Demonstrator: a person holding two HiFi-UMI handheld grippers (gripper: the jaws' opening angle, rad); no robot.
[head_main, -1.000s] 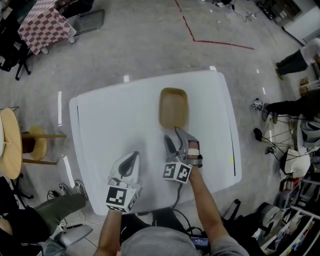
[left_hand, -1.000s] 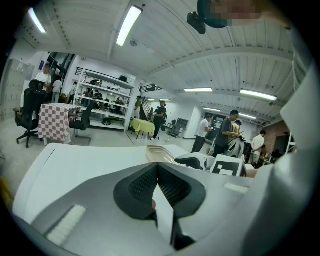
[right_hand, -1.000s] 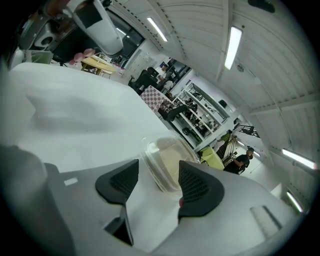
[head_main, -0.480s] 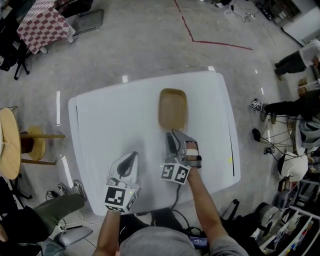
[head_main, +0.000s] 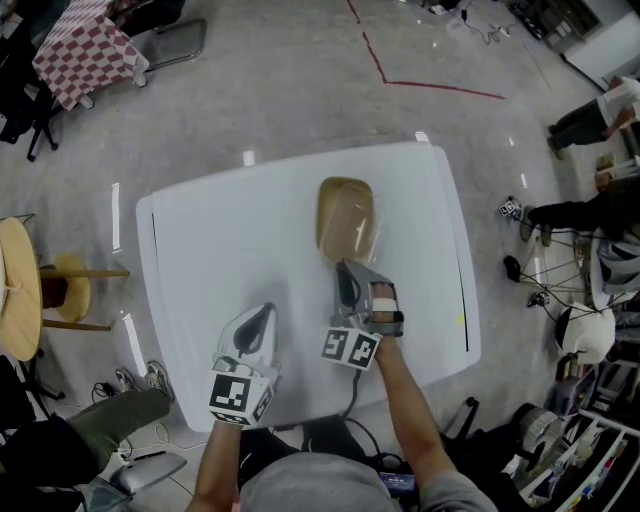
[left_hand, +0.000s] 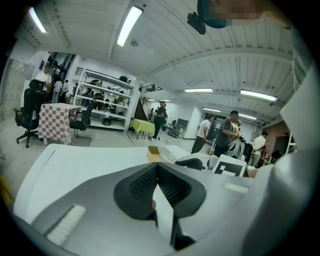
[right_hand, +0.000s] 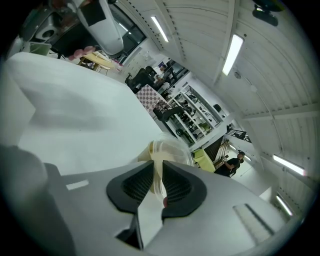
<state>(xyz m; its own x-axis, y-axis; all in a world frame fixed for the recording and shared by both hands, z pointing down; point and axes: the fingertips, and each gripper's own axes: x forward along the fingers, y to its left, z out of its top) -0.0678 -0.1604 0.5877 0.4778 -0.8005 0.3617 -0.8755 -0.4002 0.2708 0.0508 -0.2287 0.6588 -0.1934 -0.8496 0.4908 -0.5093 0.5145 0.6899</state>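
A tan oblong tray (head_main: 343, 205) lies on the white table (head_main: 230, 230), covered by a clear plastic lid (head_main: 360, 232). My right gripper (head_main: 347, 272) is at the tray's near end, shut on the rim of that clear lid (right_hand: 166, 150); the tan tray (right_hand: 144, 154) shows just under the lid. My left gripper (head_main: 260, 316) rests low over the table to the left of the right one, shut with nothing between its jaws (left_hand: 157, 173). In the left gripper view the tray (left_hand: 153, 154) and the right gripper (left_hand: 199, 161) sit ahead to the right.
A round wooden stool (head_main: 20, 288) stands left of the table, and a checkered cloth table (head_main: 85, 50) farther back. People stand at the right (head_main: 590, 120), amid cables and gear (head_main: 590, 330). A seated person's leg (head_main: 110, 420) is at lower left.
My right gripper went from open to shut, closing on the clear lid's near rim; the lid's near edge now looks raised off the tray. The left gripper has not moved.
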